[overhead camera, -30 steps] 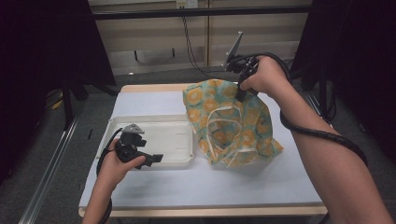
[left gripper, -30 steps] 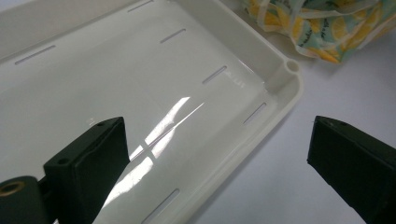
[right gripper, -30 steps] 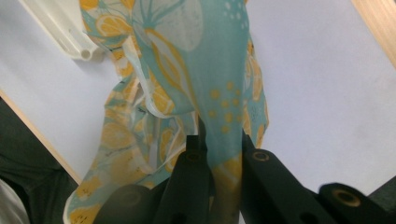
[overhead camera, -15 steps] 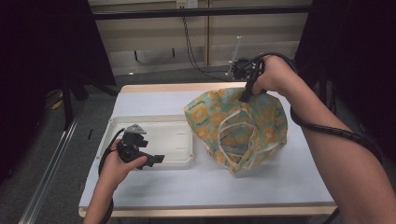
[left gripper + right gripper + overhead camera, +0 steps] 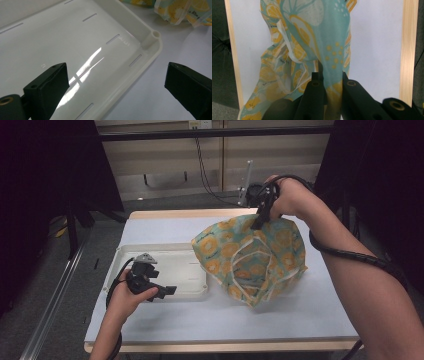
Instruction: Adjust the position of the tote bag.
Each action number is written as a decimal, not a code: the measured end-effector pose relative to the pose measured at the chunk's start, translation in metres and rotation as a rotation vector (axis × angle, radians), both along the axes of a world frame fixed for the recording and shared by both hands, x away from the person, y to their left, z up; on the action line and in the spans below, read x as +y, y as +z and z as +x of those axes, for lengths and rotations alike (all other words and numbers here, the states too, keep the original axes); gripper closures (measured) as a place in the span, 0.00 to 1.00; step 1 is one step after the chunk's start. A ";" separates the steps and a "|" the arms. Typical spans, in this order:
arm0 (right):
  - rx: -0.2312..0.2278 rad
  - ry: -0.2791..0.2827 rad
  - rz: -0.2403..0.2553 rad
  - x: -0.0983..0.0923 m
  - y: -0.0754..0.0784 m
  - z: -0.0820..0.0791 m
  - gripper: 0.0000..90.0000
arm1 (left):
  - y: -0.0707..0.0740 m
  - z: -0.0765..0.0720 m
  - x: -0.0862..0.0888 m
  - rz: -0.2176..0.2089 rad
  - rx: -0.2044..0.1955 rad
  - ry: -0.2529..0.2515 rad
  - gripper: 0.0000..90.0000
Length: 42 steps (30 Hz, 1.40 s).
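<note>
Right tongs [image 5: 260, 220] raised, pinching cloth [image 5: 250, 257]; left tongs [image 5: 167, 291] level, agape.

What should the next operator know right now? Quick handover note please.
Right gripper: shut on the lemon-print cloth, holding its far edge lifted; the rest drapes onto the table.
Left gripper: open, nothing held, over the near right corner of the white tray.
Done: cloth gripped and raised at one edge.
Left: cloth is crumpled and lies right of the tray, not in it; probably take a second edge with the left gripper to spread or fold it.
</note>
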State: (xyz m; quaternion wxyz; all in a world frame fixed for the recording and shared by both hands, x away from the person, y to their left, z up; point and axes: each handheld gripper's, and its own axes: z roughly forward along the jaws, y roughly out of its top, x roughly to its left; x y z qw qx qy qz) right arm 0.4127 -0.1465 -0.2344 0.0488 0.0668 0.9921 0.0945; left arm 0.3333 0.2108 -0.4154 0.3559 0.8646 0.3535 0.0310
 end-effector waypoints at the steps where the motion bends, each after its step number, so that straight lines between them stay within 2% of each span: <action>1: 0.000 0.002 -0.002 0.001 0.000 0.000 1.00 | 0.000 0.000 0.000 0.000 -0.003 0.001 0.06; 3: -0.012 0.017 0.004 0.003 0.000 0.001 1.00 | 0.000 0.000 0.001 0.002 -0.007 0.004 0.06; 5: -0.003 0.020 0.000 0.004 0.000 0.001 1.00 | 0.001 0.000 0.002 0.004 -0.003 -0.001 0.06; 7: -0.003 0.051 0.007 0.004 -0.003 0.003 1.00 | 0.001 0.000 0.002 0.000 -0.005 -0.003 0.06; 9: -0.017 0.059 0.009 0.003 -0.004 0.004 1.00 | 0.000 0.000 0.001 0.002 -0.003 0.002 0.06; 12: -0.006 0.038 0.010 -0.001 -0.004 0.004 1.00 | 0.000 0.000 0.001 0.006 -0.008 0.001 0.06; 13: 0.001 0.014 0.011 -0.002 -0.005 0.004 1.00 | 0.000 0.000 0.001 0.005 -0.009 0.005 0.06; 15: -0.021 -0.002 0.006 -0.006 -0.005 0.006 1.00 | 0.000 0.000 0.000 0.004 -0.001 -0.002 0.06; 16: -0.012 -0.018 0.019 -0.007 -0.006 0.005 1.00 | 0.000 0.000 -0.001 0.005 -0.001 -0.007 0.06; 20: -0.026 -0.014 0.021 -0.007 -0.006 0.005 1.00 | 0.000 -0.001 -0.002 0.007 -0.005 -0.009 0.06; 23: -0.017 -0.021 0.017 -0.008 -0.006 0.005 1.00 | 0.001 -0.001 -0.002 0.004 -0.004 -0.011 0.06; 24: -0.027 -0.004 0.034 -0.008 -0.006 0.007 1.00 | 0.001 -0.001 -0.002 0.004 -0.004 -0.009 0.06; 29: -0.013 -0.035 0.050 -0.012 -0.009 0.007 0.90 | 0.001 0.000 -0.002 0.000 -0.006 -0.006 0.06; 32: 0.003 -0.119 0.078 -0.014 -0.009 0.006 0.79 | 0.001 0.000 -0.002 0.001 -0.005 -0.007 0.06; 33: 0.005 -0.132 0.096 -0.015 -0.009 0.006 0.76 | 0.000 0.000 -0.003 0.000 -0.010 -0.002 0.06; 34: -0.001 -0.173 0.109 -0.016 -0.008 0.005 0.73 | 0.000 0.000 -0.003 -0.001 -0.008 -0.006 0.06; 35: 0.013 -0.210 0.114 -0.018 -0.007 0.004 0.71 | -0.001 0.000 -0.003 0.002 -0.006 -0.005 0.06; 36: 0.013 -0.233 0.125 -0.019 -0.006 0.003 0.67 | -0.001 0.000 -0.004 0.001 -0.001 -0.011 0.06; 37: 0.008 -0.254 0.130 -0.021 -0.005 0.002 0.65 | 0.000 0.000 -0.004 0.007 -0.001 -0.016 0.06; 39: 0.032 -0.344 0.127 -0.026 -0.004 0.001 0.56 | 0.000 0.000 -0.005 0.005 -0.002 -0.013 0.06; 40: 0.027 -0.369 0.127 -0.028 -0.003 0.000 0.54 | 0.001 0.000 -0.006 0.004 -0.009 -0.009 0.06; 41: 0.028 -0.371 0.132 -0.030 -0.002 -0.001 0.48 | 0.002 0.000 -0.006 0.006 -0.003 -0.020 0.06; 42: 0.037 -0.398 0.139 -0.033 -0.002 -0.002 0.43 | 0.002 0.000 -0.007 0.005 -0.005 -0.022 0.06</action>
